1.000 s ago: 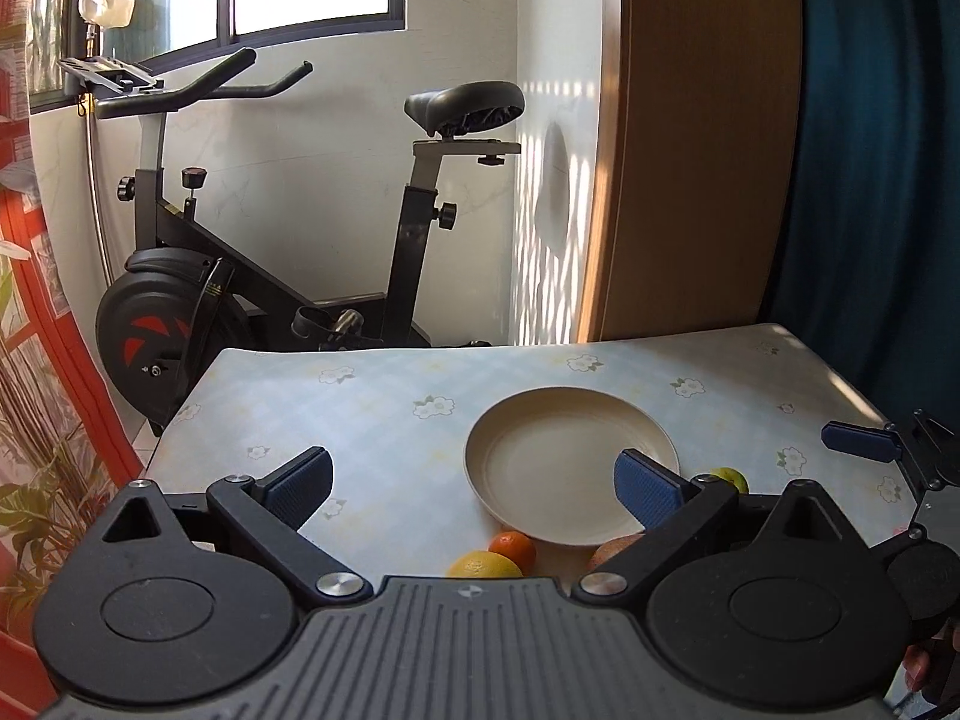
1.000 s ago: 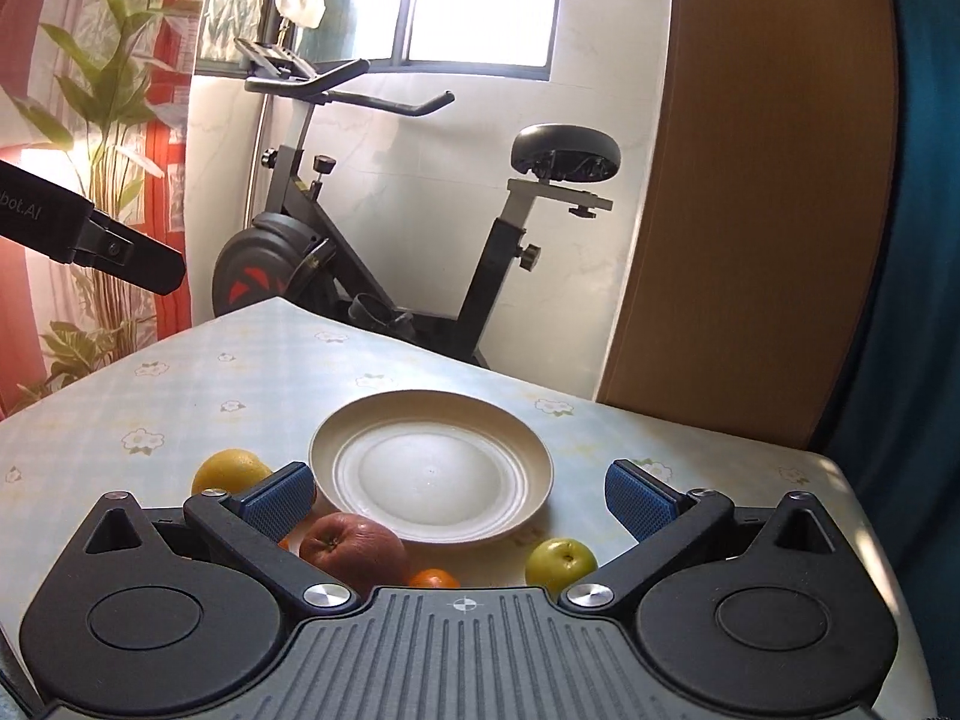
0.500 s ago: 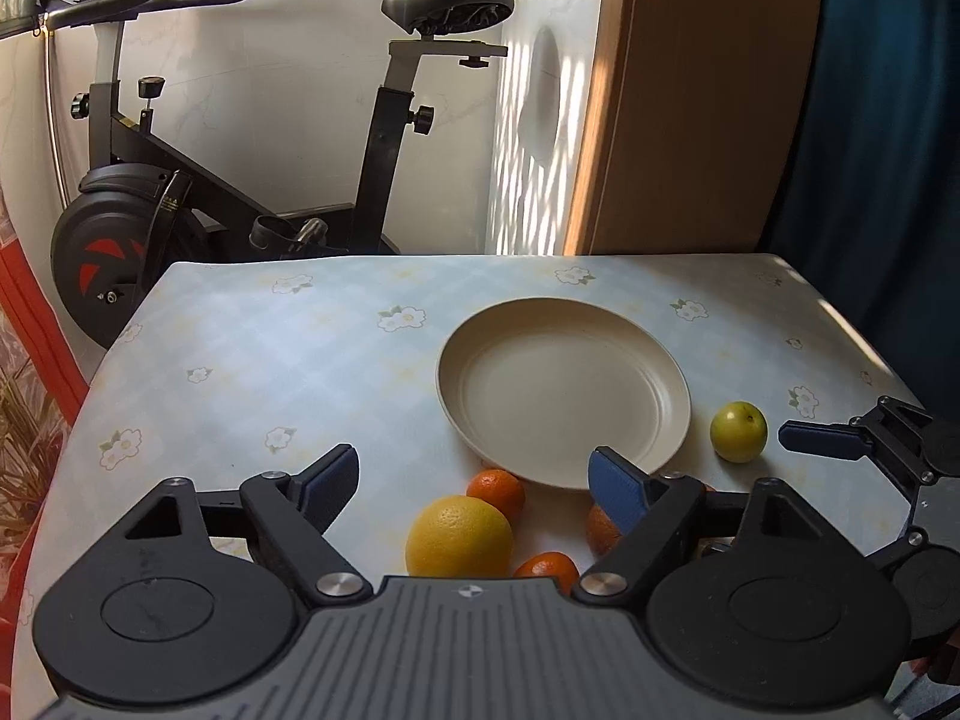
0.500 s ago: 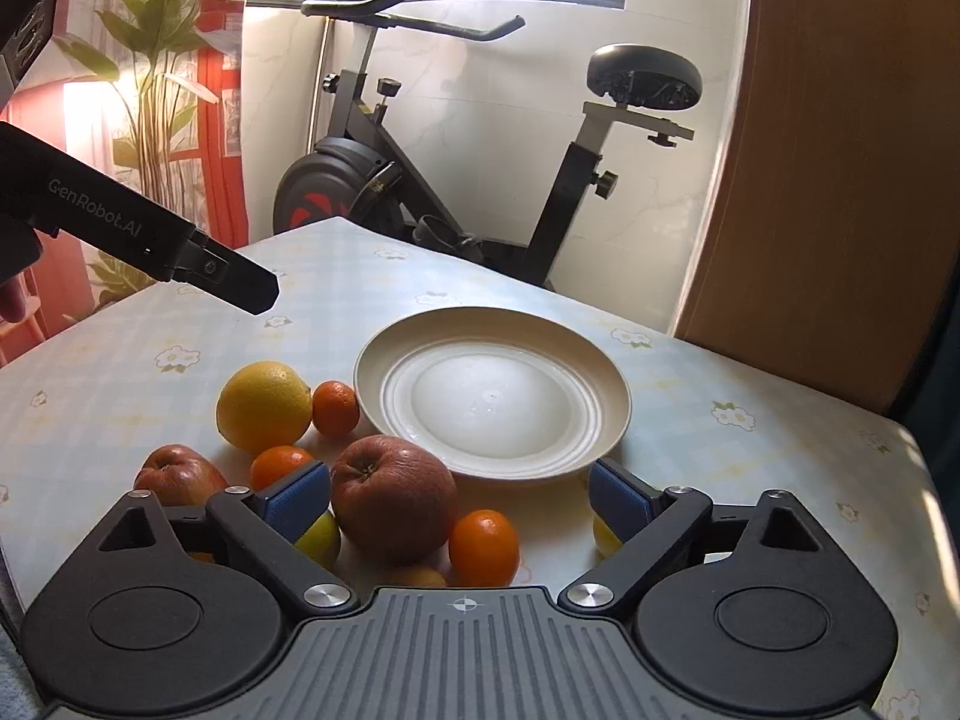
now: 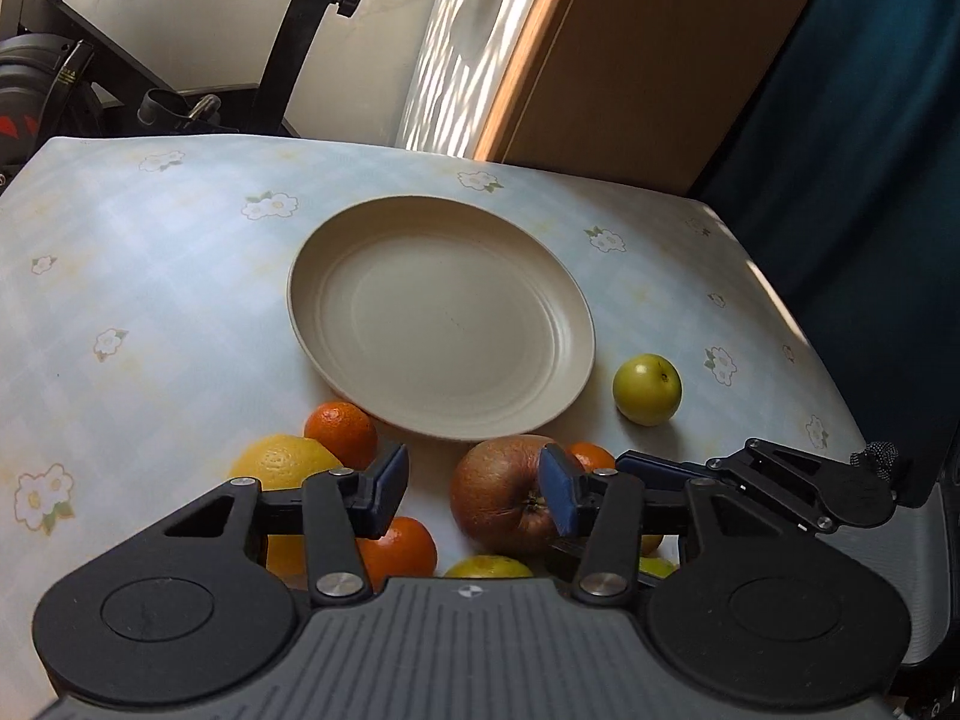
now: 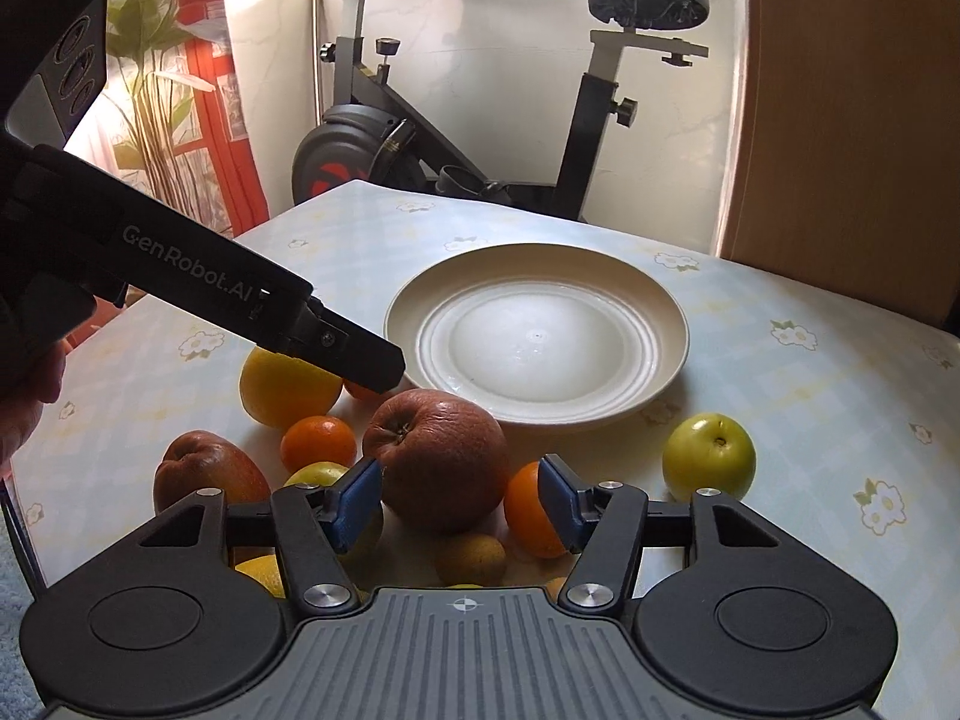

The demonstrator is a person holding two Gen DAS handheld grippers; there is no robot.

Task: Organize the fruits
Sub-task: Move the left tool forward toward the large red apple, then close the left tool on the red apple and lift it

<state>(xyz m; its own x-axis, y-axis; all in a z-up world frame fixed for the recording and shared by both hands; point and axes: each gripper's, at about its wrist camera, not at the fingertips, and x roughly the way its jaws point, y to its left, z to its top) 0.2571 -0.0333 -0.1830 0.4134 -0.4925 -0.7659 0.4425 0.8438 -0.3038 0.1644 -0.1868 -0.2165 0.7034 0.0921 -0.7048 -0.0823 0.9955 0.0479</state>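
Now both grippers lower and nearer, left gripper [image 5: 474, 495] and right gripper [image 6: 461, 501] open-jawed beside the wrinkled apple [image 6: 438, 455].

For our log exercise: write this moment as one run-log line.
left tool: open | right tool: open, around big apple | plate: no fruit

My left wrist camera looks down along its tongs, low and close over the fruit, facing the plate [image 5: 441, 324] ahead. My right one sits just as near, angled from the plate's [image 6: 536, 333] other side. Both share plate, big apple [image 5: 504, 501] [image 6: 438, 459] and green apple [image 5: 647, 389] [image 6: 709, 456].
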